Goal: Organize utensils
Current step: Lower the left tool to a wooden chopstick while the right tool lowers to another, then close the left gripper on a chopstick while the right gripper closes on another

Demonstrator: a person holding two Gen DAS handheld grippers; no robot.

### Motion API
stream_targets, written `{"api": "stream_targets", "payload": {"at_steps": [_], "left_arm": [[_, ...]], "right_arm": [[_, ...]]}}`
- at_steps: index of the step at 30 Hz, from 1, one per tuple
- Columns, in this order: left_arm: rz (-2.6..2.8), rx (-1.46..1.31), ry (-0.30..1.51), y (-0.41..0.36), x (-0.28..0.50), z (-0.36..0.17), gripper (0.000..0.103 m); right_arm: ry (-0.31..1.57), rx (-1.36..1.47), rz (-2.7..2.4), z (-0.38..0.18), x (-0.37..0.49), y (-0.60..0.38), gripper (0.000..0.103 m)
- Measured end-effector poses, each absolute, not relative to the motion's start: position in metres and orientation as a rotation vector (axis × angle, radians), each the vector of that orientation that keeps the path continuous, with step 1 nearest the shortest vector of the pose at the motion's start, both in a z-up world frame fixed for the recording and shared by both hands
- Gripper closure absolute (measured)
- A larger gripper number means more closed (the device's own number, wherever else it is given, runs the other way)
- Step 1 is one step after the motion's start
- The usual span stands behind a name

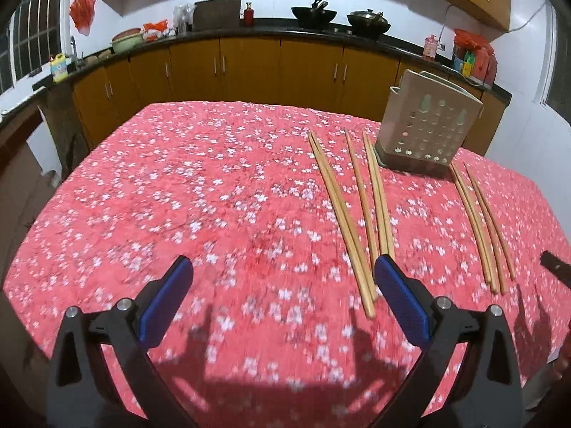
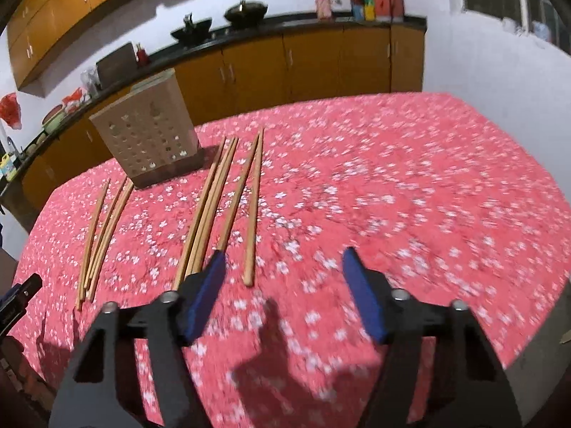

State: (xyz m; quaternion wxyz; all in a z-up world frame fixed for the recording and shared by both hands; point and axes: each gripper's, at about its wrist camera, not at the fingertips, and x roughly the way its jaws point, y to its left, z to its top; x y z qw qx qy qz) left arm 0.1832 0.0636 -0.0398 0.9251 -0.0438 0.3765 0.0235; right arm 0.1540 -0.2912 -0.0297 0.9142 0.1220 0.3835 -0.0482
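Left gripper (image 1: 282,267) fingers spread wide, nothing between, hovering over table (image 1: 178,185). Right gripper (image 2: 283,262) fingers apart too, gripping nothing. Chopsticks (image 1: 342,214) flat on floral cloth, 12 to 1 o'clock of left fingers, in loose bunches. Perforated holder (image 1: 428,132) upright beyond, 1 o'clock.

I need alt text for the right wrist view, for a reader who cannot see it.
Wooden chopsticks lie in loose groups on a table with a pink flowered cloth, in front of a beige perforated utensil holder. The open, empty right gripper hovers near their closest ends; kitchen cabinets stand behind.
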Motion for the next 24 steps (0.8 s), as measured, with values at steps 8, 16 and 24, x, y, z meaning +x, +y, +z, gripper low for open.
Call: {"api": "stream_targets", "payload": {"at_steps": [8, 16, 24], "left_arm": [[-0.026, -0.066, 0.846, 0.049, 0.222, -0.050, 0.046], [-0.102, -0.090, 0.902, 0.036, 0.249, -0.061, 0.070], [-0.107, -0.061, 0.938, 0.029, 0.261, -0.070, 0.084]], "right_arm": [[0.884, 0.217, -0.061, -0.054, 0.210, -0.278, 0.069], [0.881, 0.156, -0.071, -0.058, 0.216, -0.279, 0.095], [0.874, 0.152, -0.079, -0.056, 0.209, -0.288, 0.095]]}}
